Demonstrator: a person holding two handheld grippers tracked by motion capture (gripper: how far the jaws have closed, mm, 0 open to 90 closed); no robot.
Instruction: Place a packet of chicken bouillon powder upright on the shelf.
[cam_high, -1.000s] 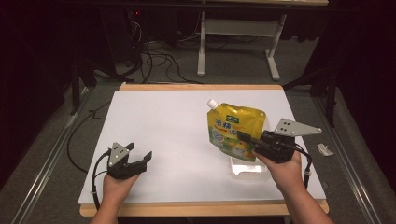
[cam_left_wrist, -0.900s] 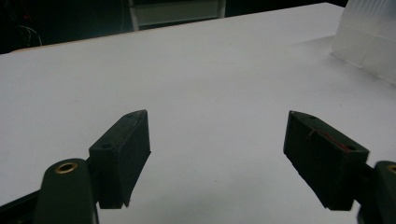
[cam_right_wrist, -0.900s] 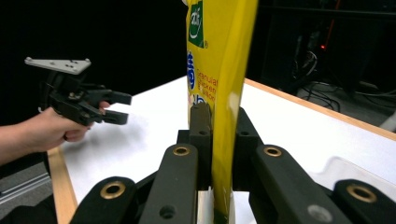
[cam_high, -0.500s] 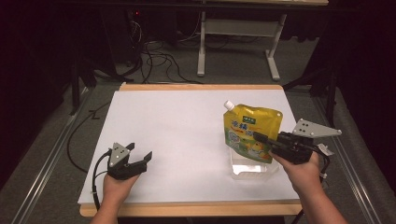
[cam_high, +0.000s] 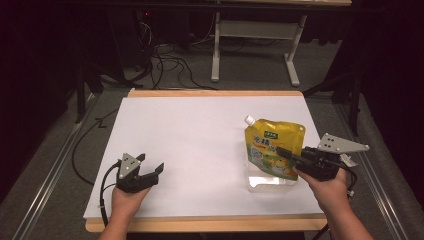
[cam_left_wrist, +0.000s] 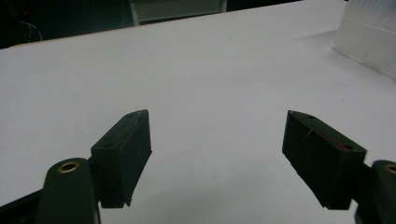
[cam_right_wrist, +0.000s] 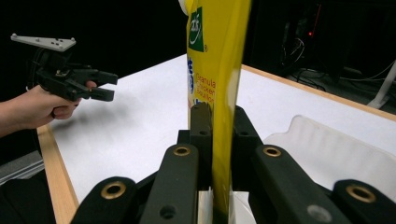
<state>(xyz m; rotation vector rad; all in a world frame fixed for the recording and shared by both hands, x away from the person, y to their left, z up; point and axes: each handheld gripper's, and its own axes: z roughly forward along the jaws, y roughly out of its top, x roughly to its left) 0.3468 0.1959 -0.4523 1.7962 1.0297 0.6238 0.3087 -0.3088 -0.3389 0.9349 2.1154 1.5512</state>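
A yellow spouted pouch (cam_high: 272, 145) with a white cap hangs upright at the table's right side, just above a clear plastic tray (cam_high: 270, 184). My right gripper (cam_high: 281, 151) is shut on the pouch's lower right edge. In the right gripper view the pouch (cam_right_wrist: 218, 70) rises edge-on between the closed jaws of my right gripper (cam_right_wrist: 219, 112). My left gripper (cam_high: 150, 162) rests near the table's front left, open. In the left gripper view nothing lies between the wide-apart jaws of my left gripper (cam_left_wrist: 215, 116).
The white table top (cam_high: 200, 135) has a wooden rim. The clear tray (cam_left_wrist: 369, 37) shows at the upper right of the left gripper view. The left gripper (cam_right_wrist: 100, 86) appears far off in the right gripper view. Cables and a desk frame (cam_high: 255, 35) lie on the floor beyond.
My right gripper has carried the pouch to the right and slightly down, over the clear tray. The left gripper has stayed still.
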